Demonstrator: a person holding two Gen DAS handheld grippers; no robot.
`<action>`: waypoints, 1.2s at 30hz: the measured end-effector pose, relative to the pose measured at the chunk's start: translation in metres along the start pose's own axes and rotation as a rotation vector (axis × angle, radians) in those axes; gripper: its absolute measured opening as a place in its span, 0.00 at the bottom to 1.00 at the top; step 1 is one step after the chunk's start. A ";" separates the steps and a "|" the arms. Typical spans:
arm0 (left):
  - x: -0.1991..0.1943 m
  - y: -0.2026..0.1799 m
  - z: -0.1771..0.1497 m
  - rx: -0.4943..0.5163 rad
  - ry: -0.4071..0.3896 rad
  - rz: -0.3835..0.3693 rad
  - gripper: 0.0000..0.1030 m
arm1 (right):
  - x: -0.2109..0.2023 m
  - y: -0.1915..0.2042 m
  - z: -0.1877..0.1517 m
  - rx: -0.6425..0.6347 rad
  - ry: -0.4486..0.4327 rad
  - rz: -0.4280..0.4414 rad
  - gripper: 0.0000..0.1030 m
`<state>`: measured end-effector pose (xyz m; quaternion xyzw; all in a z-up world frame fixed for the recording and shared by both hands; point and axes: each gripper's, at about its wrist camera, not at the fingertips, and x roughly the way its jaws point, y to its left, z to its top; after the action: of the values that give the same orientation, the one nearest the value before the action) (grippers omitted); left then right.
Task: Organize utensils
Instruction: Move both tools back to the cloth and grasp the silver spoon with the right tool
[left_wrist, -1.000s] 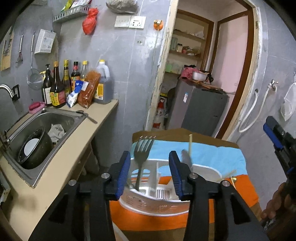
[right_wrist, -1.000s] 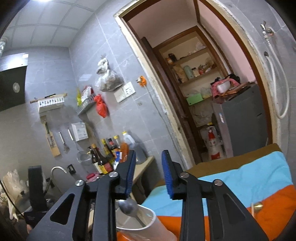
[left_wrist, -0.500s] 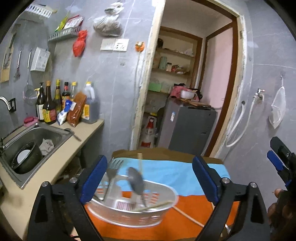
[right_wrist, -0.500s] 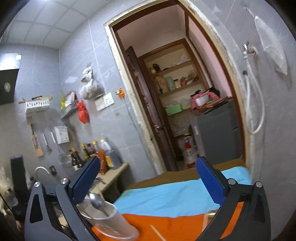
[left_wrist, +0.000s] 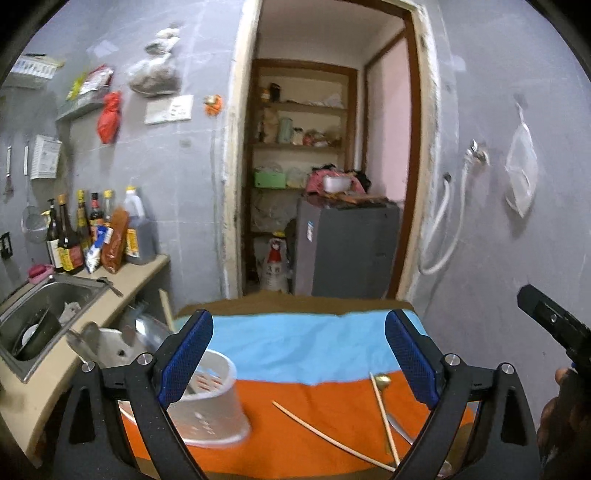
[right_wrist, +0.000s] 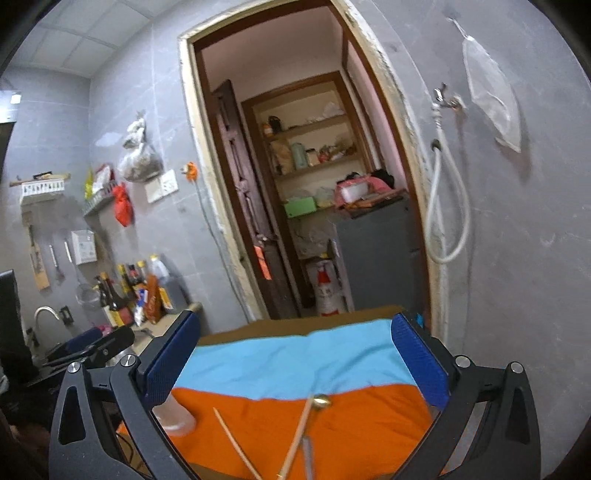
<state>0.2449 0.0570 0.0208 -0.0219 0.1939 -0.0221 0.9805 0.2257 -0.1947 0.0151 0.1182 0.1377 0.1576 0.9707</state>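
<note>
Between the blue pads of our left gripper (left_wrist: 299, 360) we've got nothing but air, jaws spread wide over the orange and light-blue cloth (left_wrist: 306, 345) on the table. Same deal with our right gripper (right_wrist: 295, 363): wide open, nothing held. Its black body only pokes into the left wrist view at the far right edge, cut off.

Just behind the left finger sits the white slotted plastic utensil holder (left_wrist: 207, 402), partly blocked by that finger and pretty smeared. Some metal utensils (left_wrist: 147, 330) and a wooden stick poke out of its top, but the blur makes it hard for us to say exactly which is which. In the right wrist view only a sliver of the holder shows, low by the left finger.

Loose on the orange part lie a pale wooden chopstick (left_wrist: 325, 432) and a gold-coloured spoon (left_wrist: 382, 380) with a thin handle; a grey metal piece beside them runs off the bottom edge, can't tell what it is.

Off left is the steel sink (left_wrist: 40, 306), with sauce bottles (left_wrist: 74, 232) behind.
</note>
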 end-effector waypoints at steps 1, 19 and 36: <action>0.004 -0.006 -0.005 0.006 0.021 -0.008 0.89 | 0.000 -0.005 -0.002 0.002 0.007 -0.006 1.00; 0.094 -0.031 -0.102 -0.029 0.474 0.056 0.88 | 0.061 -0.057 -0.088 0.032 0.461 0.047 0.83; 0.142 -0.014 -0.122 -0.129 0.650 -0.006 0.46 | 0.087 -0.018 -0.137 -0.188 0.710 0.042 0.28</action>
<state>0.3296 0.0319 -0.1451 -0.0764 0.4974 -0.0182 0.8639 0.2683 -0.1570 -0.1374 -0.0305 0.4483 0.2206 0.8657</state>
